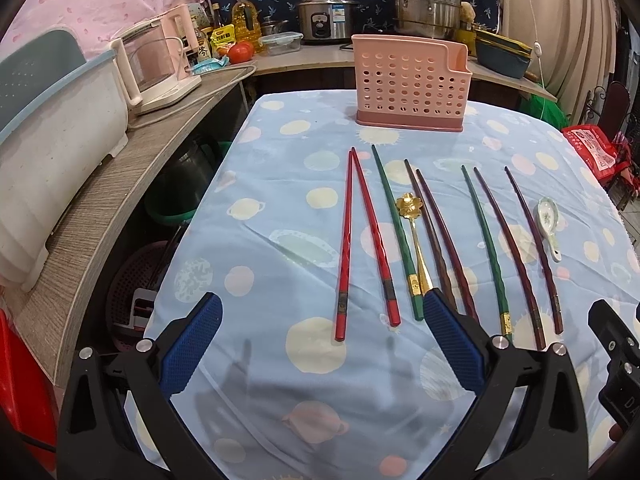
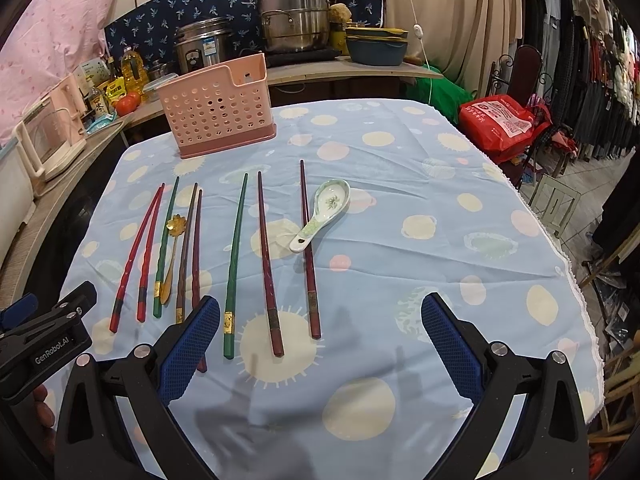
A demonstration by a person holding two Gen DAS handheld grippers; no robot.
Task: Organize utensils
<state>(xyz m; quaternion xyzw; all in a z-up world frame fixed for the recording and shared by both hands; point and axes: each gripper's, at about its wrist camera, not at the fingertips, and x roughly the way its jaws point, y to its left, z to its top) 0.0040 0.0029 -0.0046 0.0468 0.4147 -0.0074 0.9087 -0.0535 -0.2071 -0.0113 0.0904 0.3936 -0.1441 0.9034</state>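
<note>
A pink perforated utensil holder [image 1: 412, 88] [image 2: 218, 110] stands empty at the far side of the table. Several chopsticks lie in a row before it: a red pair [image 1: 356, 240] [image 2: 136, 252], green ones [image 1: 396, 232] [image 2: 235, 264], brown and dark red ones [image 1: 444, 240] [image 2: 266, 260]. A gold flower spoon [image 1: 412, 236] [image 2: 173, 248] lies among them. A white ceramic spoon [image 1: 549, 228] [image 2: 322, 214] lies to the right. My left gripper [image 1: 322, 312] is open above the near ends of the red pair. My right gripper [image 2: 320, 312] is open above the dark red chopsticks' near ends.
The table has a blue dotted cloth [image 1: 280, 208] [image 2: 440, 216]. A counter on the left holds a dish rack [image 1: 52, 128], a kettle [image 1: 160, 68], bottles, a rice cooker [image 1: 326, 14] and a steel pot [image 1: 426, 4]. A red bag [image 2: 500, 124] sits on a chair right.
</note>
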